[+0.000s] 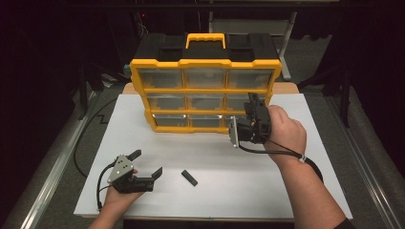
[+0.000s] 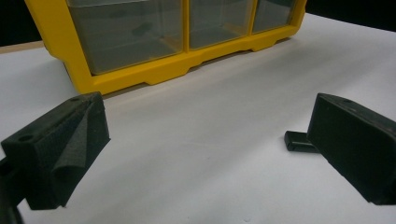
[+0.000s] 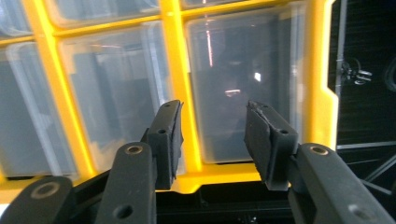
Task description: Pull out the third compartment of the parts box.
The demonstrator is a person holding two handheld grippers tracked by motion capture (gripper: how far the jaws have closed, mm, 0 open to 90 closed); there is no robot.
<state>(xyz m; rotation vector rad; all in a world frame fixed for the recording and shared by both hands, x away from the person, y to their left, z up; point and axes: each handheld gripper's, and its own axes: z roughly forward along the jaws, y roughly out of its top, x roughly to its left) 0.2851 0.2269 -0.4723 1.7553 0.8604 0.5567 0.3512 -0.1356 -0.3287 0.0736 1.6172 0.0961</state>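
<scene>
The right hand-held gripper (image 1: 252,110) is raised in front of the right-hand drawers of the yellow organizer (image 1: 205,95), which stands upright on the desk (image 1: 286,191). Its jaws are part-way apart with nothing between them, just short of a clear drawer (image 3: 252,93). The left hand-held gripper (image 1: 145,163) rests low on the desk, jaws wide and empty, with a small black block (image 1: 189,177) just beside its right jaw.

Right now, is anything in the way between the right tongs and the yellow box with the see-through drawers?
No. The right tongs point straight at the box, at a clear drawer, with nothing between them.
</scene>
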